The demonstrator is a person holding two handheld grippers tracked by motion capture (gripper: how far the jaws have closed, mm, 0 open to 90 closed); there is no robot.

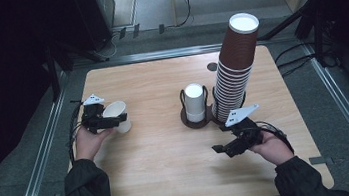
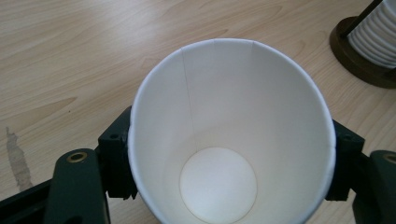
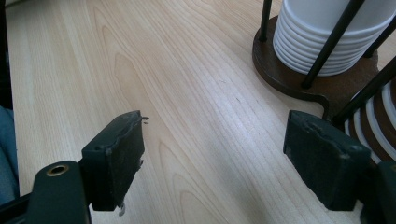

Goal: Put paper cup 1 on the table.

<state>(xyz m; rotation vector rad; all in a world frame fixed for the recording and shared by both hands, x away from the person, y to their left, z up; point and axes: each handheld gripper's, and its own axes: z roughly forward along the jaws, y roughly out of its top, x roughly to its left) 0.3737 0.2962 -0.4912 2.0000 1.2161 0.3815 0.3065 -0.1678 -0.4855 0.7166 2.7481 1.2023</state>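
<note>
One white paper cup (image 2: 232,135) sits between the left gripper (image 1: 109,120) pads, grasped by its sides near the table's (image 1: 162,175) nine o'clock edge, mouth tilted toward the camera, likely for setting down apart. At three o'clock of it stands the cup holder (image 1: 196,118) with its stacks. The right gripper (image 1: 231,147) waits released, empty.

Your high view is dim, black from nine to twelve o'clock; the worktop (image 1: 168,144) is evenly lit, shadows soft, close views sharp.
</note>
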